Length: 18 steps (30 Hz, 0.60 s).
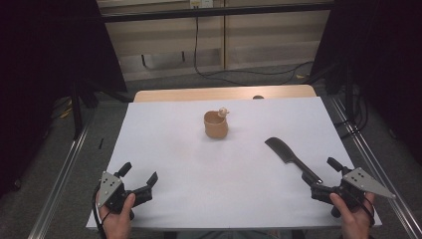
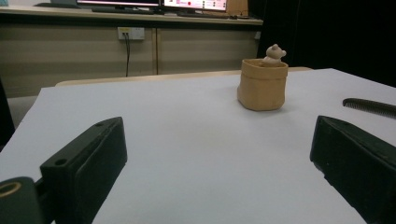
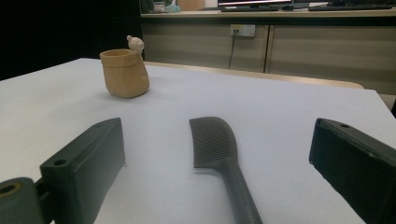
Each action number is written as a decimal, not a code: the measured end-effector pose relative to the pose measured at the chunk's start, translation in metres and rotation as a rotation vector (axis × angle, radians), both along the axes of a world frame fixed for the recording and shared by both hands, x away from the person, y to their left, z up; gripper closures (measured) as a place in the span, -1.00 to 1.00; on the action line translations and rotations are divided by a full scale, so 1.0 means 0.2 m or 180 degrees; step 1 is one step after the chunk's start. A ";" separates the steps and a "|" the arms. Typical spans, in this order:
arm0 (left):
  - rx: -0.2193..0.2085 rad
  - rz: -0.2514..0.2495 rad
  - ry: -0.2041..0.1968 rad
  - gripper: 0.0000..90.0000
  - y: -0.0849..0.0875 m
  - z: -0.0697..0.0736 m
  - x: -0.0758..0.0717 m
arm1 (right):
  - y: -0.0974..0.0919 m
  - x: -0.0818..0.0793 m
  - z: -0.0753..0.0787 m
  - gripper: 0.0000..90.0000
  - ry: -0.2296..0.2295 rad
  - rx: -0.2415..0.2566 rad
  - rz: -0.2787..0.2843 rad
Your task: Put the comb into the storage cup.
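I have the right gripper (image 1: pixel 326 169) low at the near right corner of the white table (image 1: pixel 199 164), tongs spread wide with nothing pinched. The handle of the black comb (image 1: pixel 288 155) runs straight in between the jaws in the right gripper view, so I read this as lining up for a grab on the handle; neither jaw looks to be touching it yet.

The left gripper (image 1: pixel 138 172) sits near the near left corner, tongs also wide and empty, pointed across bare table toward the cup. It looks parked, well apart from everything, probably to leave the right side free.

Comb: lies flat, right of the table's middle, near the right edge, set diagonally with the toothed head toward the centre and the handle toward my right gripper. Matte black, likely plastic. Head broad and rounded at its tip, fine close teeth (image 3: pixel 211 140) along one side, narrowing into a slim handle with small lettering I cannot read.

The tan cup (image 1: pixel 216 124), soft-sided like a little sack, stands upright about mid-table toward the far edge, with a small pale figurine (image 1: pixel 224 112) on its rim. Well apart from the comb.
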<state>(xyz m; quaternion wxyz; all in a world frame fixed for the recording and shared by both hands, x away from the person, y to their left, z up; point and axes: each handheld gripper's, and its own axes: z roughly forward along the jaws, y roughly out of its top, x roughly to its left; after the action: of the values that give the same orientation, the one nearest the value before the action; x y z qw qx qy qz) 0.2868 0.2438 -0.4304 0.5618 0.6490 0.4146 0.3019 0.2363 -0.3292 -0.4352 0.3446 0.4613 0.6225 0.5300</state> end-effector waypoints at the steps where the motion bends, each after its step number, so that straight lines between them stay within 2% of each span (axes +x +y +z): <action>1: 0.0012 -0.0007 -0.0001 -0.91 0.00 0.00 0.00 | 0.00 0.00 0.00 -0.93 -0.0002 0.0003 0.0003; 9: 0.0018 -0.0011 0.0018 -0.91 0.00 0.00 0.01 | 0.01 0.01 0.00 -0.93 -0.0014 -0.0005 0.0025; 13: 0.0038 -0.0020 0.0028 -0.92 0.00 0.00 0.01 | 0.02 0.03 0.00 -0.92 -0.0017 -0.0058 0.0060; 18: 0.0008 -0.0020 0.0035 -0.92 0.00 -0.01 0.02 | 0.02 0.06 0.00 -0.92 0.0016 -0.0006 0.0060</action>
<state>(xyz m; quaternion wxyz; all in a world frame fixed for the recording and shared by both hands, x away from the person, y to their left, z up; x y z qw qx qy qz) 0.2902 0.2441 -0.4315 0.5597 0.6527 0.4153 0.2971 0.2478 -0.3258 -0.4342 0.3385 0.4565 0.6281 0.5315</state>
